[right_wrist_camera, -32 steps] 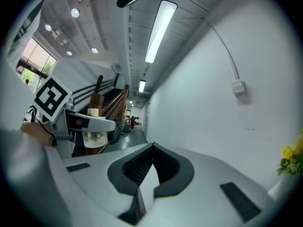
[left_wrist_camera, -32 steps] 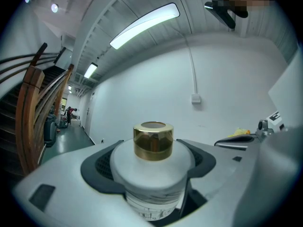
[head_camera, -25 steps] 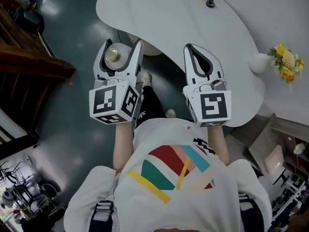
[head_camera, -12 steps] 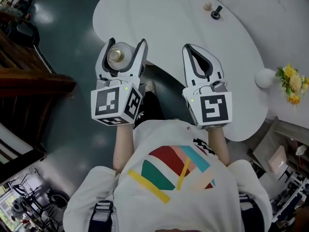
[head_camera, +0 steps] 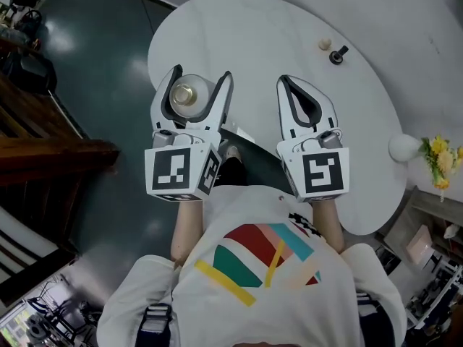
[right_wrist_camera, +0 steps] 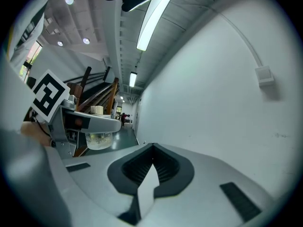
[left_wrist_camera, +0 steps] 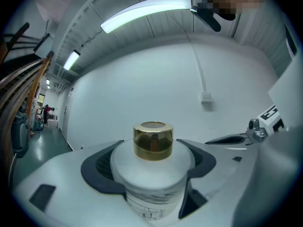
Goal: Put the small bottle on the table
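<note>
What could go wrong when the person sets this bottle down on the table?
1. The left gripper holds the bottle close to the curved near edge of the table. Set down there, it might tip off onto the floor.
2. The pictures do not show how high the bottle hangs over the tabletop, so opening the jaws too soon could drop it and knock it over.

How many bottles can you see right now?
1. The gold-capped bottle is clamped in the left tongs. None shows on the table, though the tongs cover part of it.
</note>
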The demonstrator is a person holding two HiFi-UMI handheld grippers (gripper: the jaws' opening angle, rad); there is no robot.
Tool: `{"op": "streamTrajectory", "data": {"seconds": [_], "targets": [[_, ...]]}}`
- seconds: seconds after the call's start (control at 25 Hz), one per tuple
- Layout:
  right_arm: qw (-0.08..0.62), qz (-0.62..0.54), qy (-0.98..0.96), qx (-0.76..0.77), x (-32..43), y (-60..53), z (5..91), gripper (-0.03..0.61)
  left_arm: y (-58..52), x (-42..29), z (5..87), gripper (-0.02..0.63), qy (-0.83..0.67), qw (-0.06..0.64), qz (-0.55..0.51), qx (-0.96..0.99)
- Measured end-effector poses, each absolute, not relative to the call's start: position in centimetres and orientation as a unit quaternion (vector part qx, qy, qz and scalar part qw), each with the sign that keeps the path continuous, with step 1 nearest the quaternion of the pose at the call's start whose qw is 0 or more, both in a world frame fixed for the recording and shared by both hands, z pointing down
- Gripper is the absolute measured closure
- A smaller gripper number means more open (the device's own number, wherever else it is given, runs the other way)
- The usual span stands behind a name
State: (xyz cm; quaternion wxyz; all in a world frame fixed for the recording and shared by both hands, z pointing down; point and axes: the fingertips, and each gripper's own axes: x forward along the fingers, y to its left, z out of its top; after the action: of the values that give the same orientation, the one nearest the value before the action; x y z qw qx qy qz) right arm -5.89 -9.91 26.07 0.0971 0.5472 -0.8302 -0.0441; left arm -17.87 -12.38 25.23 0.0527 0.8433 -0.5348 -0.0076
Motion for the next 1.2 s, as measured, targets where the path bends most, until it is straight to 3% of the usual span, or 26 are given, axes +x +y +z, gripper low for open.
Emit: {"op": "streamTrajectory", "data": {"seconds": [0.48, 1.2], "targets": [[0.100, -0.004, -0.806, 0.583, -8.0, -18.2, 26.1, 0.568, -19.7, -17.3, 23.9, 0.273, -0.471, 0.031, 0.010, 0.882], [0.077, -0.013, -0.797, 0.599, -2.9, -20.7, 25.1, 0.568, -22.0, -13.5, 25.0, 0.273, -0.481, 0.038, 0.028, 0.875]]}}
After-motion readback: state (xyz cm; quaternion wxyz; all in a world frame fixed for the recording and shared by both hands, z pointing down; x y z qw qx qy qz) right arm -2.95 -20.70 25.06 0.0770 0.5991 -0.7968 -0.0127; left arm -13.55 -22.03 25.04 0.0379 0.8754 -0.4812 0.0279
